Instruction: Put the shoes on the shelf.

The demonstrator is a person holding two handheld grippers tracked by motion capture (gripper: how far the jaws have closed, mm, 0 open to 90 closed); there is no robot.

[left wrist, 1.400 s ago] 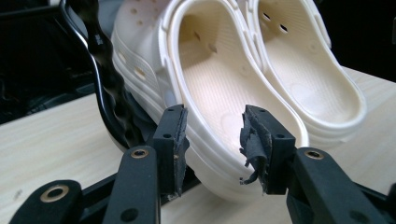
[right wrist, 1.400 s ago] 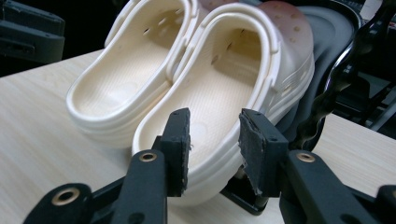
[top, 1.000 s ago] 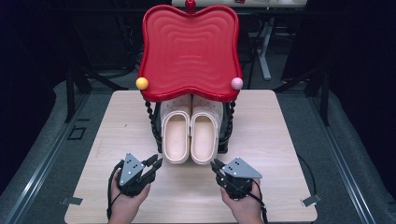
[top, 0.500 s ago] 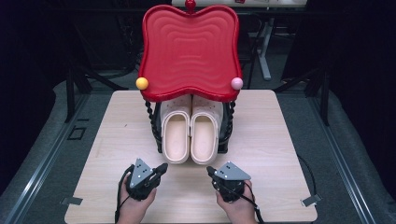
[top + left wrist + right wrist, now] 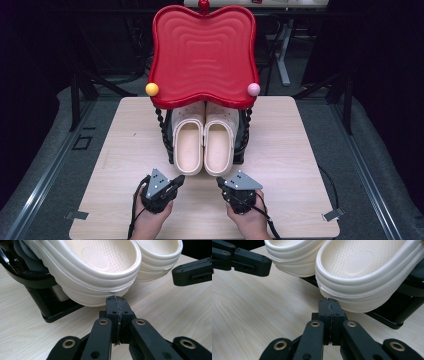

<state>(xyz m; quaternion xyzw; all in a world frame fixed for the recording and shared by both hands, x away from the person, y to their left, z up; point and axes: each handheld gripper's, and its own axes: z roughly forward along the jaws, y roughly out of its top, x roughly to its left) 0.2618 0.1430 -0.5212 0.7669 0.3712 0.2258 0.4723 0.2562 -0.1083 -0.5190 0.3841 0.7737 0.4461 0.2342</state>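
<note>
Nearest the table's [image 5: 125, 150] front edge: two hands, left hand [image 5: 150, 220] and right hand [image 5: 248, 221], each wrapped around a black gripper, cables trailing back off the edge. Left gripper [image 5: 178, 179] clenched, jaws pressed flat together with nothing between them, seam plain in the left gripper view [image 5: 117, 305]. Right gripper [image 5: 219, 181] likewise clenched on nothing, jaws meeting along a thin line in the right gripper view [image 5: 329, 307]. Both tips angled inward, toward each other and forward.

Just ahead of the left jaws: heel of the left cream clog [image 5: 100, 267], rim overhanging the tips, close but apart as far as can be told. Just ahead of the right jaws: heel of the right cream clog [image 5: 367, 272], equally close. Across from each set of jaws, the other gripper's black tip hanging over bare wood.

Clogs side by side [image 5: 189, 145] [image 5: 220, 144], touching along their inner edges, heels toward the jaws, toes tucked under and beyond. Beneath and beside them, a black stand [image 5: 164, 132] with twisted uprights and a low base [image 5: 53, 315] resting on the wood.

Farther past the jaws, above the toes: a red tray [image 5: 202, 55] with a wavy rim and ridged face, carried on the stand, tilted up toward the camera. At its near corners, a yellow ball [image 5: 152, 89] on the left and a pink ball [image 5: 253, 89] on the right; at its far top, a red knob [image 5: 203, 5].
</note>
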